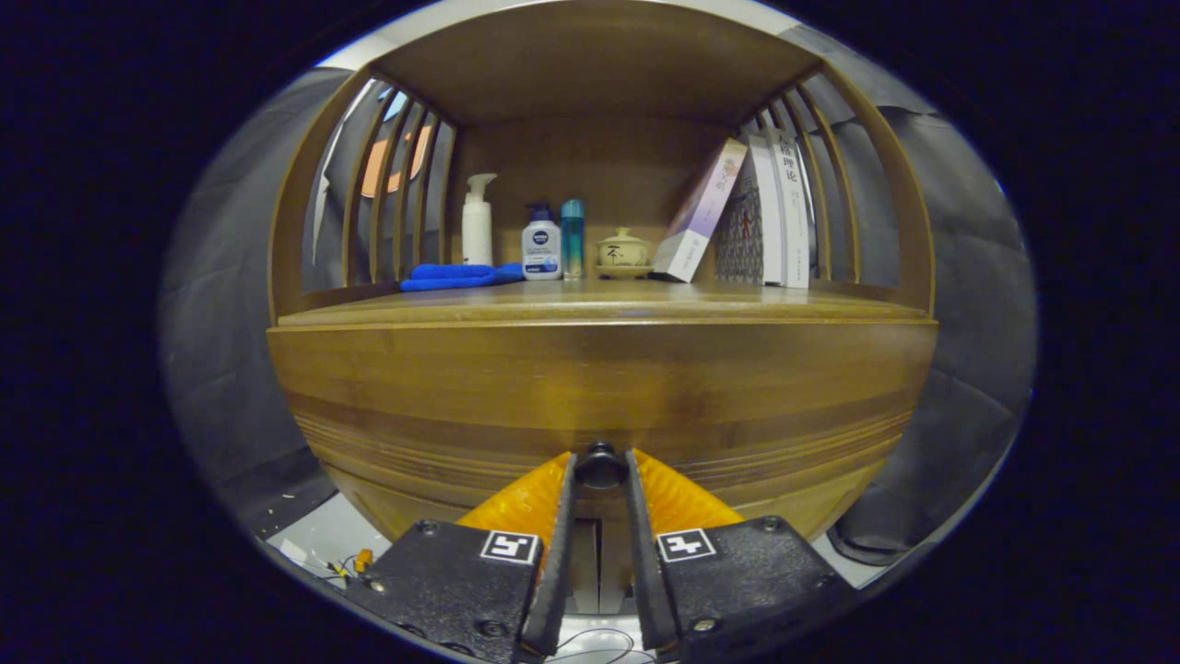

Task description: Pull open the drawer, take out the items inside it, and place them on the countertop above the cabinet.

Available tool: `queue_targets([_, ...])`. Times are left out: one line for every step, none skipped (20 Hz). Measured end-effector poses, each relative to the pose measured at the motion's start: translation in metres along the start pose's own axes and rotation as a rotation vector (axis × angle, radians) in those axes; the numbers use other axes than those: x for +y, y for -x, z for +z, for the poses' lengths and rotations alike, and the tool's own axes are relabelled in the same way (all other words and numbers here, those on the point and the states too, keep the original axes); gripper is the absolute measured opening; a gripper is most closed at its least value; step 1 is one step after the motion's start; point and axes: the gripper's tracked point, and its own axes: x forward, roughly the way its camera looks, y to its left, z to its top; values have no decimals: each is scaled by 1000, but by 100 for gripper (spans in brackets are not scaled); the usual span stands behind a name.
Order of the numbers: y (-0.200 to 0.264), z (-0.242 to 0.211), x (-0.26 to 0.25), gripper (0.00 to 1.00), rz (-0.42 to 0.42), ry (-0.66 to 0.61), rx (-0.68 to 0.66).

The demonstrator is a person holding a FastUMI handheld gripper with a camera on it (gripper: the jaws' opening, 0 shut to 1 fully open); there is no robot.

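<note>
Between the two fingertips of the gripper (601, 468) sits the dark round knob (601, 464) of the wooden drawer (599, 406), both fingers pressed against its sides. Beyond the drawer front, which looks closed, the countertop (599, 300) carries a blue cloth (458, 276), a white pump bottle (477, 221), two smaller bottles, a lidded cup (623, 251) and leaning books (747, 217).
</note>
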Motion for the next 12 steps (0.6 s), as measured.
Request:
queue_targets([0, 1, 0, 32, 7, 8, -1])
queue_targets([1, 0, 1, 30, 17, 11, 3])
queue_targets([2, 0, 1, 29, 27, 8, 10])
queue_targets([3, -1, 1, 28, 36, 3, 18])
queue_targets([2, -1, 1, 27, 42, 8, 21])
queue_targets([3, 0, -1, 26, 42, 19, 20])
queue_targets([5, -1, -2, 26, 37, 30, 18])
queue_targets([7, -1, -2, 26, 32, 34, 17])
queue_targets([12, -3, -1, 26, 31, 33, 17])
queue_targets([17, -4, 0, 26, 34, 30, 19])
queue_targets([26, -7, -1, 26, 37, 30, 18])
queue_targets([31, -8, -2, 26, 40, 34, 17])
